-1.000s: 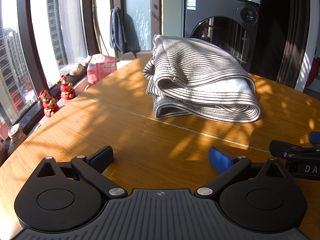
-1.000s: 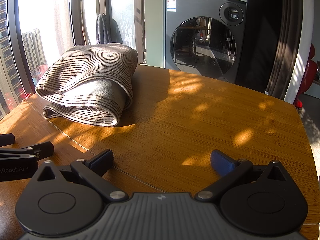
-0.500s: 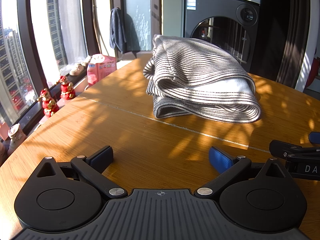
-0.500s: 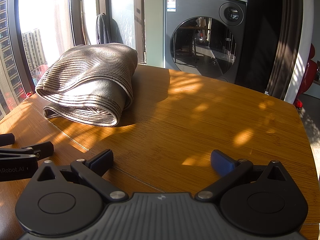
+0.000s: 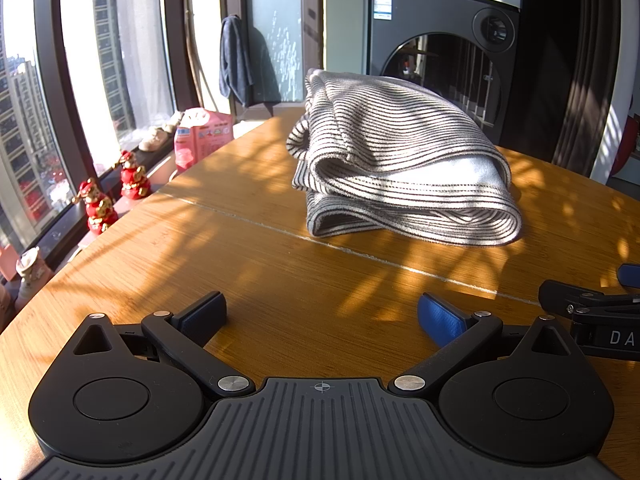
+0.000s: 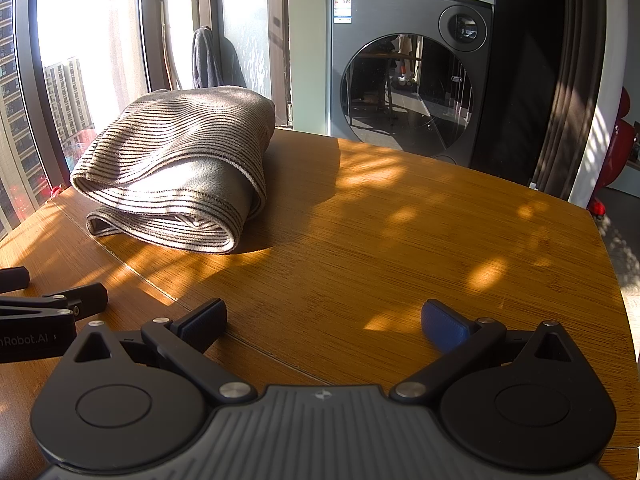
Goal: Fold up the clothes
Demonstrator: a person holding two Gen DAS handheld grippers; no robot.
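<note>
Left wrist view: our left gripper (image 5: pixel 320 316) has its jaws spread wide, empty, with the striped garment (image 5: pixel 400 168) loosely folded at 12 o'clock on the tabletop (image 5: pixel 240 264); a one-sided tug could unroll it.

Right wrist view: our right gripper (image 6: pixel 324 320), jaws equally wide, sees the garment at 10 o'clock; pinching only the top layer might undo the fold.

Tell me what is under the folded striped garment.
The striped garment lies directly on the wooden table, beside its seam line. Anything tucked inside the folds or under the cloth is covered.
</note>
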